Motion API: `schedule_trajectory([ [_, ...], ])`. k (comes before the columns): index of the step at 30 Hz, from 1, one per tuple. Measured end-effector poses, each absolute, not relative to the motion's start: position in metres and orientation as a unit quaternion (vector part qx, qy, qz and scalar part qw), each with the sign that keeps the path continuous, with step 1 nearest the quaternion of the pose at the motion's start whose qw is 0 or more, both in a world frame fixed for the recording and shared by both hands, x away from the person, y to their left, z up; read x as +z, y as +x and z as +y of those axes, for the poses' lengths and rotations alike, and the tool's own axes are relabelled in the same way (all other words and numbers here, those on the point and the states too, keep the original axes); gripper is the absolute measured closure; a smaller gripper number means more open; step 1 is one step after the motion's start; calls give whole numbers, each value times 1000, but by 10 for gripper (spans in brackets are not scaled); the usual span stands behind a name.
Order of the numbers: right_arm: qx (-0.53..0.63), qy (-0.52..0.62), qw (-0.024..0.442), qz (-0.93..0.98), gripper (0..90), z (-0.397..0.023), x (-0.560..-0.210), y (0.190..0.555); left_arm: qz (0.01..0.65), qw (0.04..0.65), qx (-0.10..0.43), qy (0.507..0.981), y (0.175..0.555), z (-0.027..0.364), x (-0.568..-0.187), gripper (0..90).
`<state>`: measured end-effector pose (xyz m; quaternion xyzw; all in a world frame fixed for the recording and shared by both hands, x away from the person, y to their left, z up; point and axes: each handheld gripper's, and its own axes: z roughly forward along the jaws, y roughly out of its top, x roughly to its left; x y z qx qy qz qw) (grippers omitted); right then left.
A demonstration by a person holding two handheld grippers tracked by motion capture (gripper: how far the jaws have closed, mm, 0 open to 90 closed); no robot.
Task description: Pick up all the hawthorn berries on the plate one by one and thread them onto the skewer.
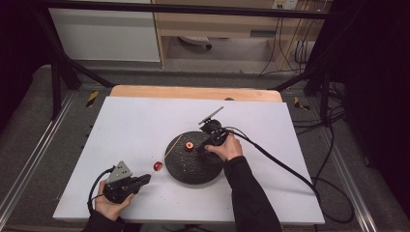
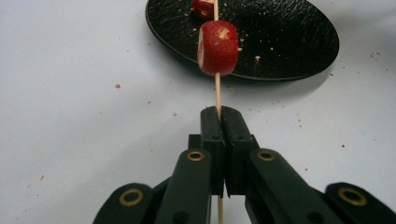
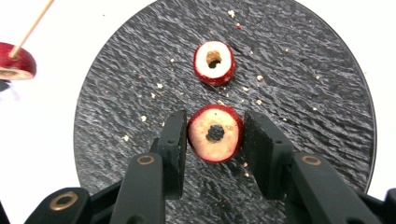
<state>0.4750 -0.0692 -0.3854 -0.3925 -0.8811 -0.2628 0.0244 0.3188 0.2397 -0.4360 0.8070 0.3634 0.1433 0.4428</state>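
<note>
Left gripper [image 1: 145, 180], near the desk's [image 1: 145, 121] front-left corner, jaws clamped shut on a thin wooden skewer [image 2: 217, 93]. One red cored fruit piece [image 2: 217, 47] is threaded on it, just off the black plate's [image 1: 193, 169] rim. Right gripper [image 3: 215, 135] over the plate, jaws closed against a second cored piece [image 3: 215, 133]; a third [image 3: 214, 62] lies beyond. No legible writing.

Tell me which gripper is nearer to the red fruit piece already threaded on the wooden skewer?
Left. The left gripper clamps the skewer just below the threaded fruit piece. The right gripper is over the black plate, shut on another fruit piece.
</note>
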Motion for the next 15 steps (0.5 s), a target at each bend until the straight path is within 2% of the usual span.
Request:
schedule_trajectory([
  [15,-367,-396,28,-841,613,-90,-385,442,359,441,145,809,317,236,-436,883],
])
